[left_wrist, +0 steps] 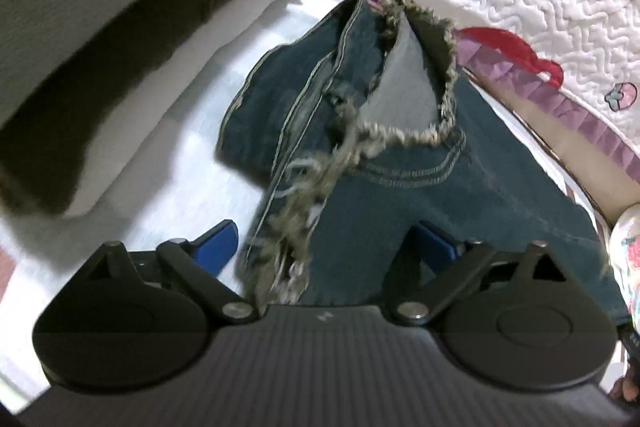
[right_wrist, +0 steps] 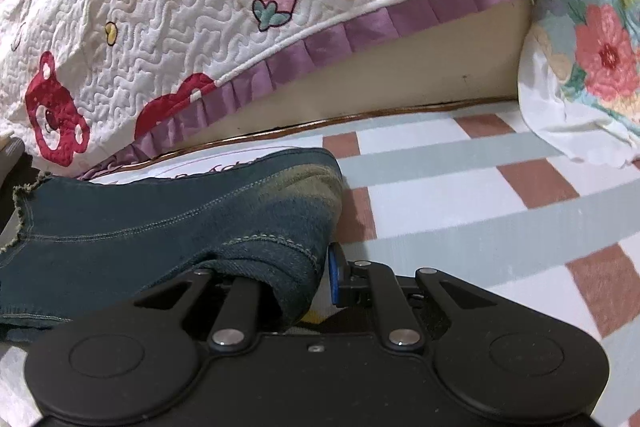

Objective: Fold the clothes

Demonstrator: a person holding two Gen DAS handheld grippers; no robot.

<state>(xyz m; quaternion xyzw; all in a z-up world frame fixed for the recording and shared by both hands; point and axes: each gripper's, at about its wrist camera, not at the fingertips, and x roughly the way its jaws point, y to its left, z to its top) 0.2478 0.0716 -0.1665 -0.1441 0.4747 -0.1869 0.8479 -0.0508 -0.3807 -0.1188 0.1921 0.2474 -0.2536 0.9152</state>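
Blue jeans [left_wrist: 400, 187] with frayed edges lie on the checked bed sheet [right_wrist: 460, 187], beside a quilt [right_wrist: 180, 27] with red bears. Left tool [left_wrist: 324, 247] is spread wide, gripping nothing. Right tool [right_wrist: 296, 279] pinches the jeans' hem.

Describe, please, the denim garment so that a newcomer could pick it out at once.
Start at the checked sheet below the white quilt with red bears and a purple frill. On it lies the dark blue jeans, one folded edge pinched in the right claw. Only it has frayed hems and pale stitching.
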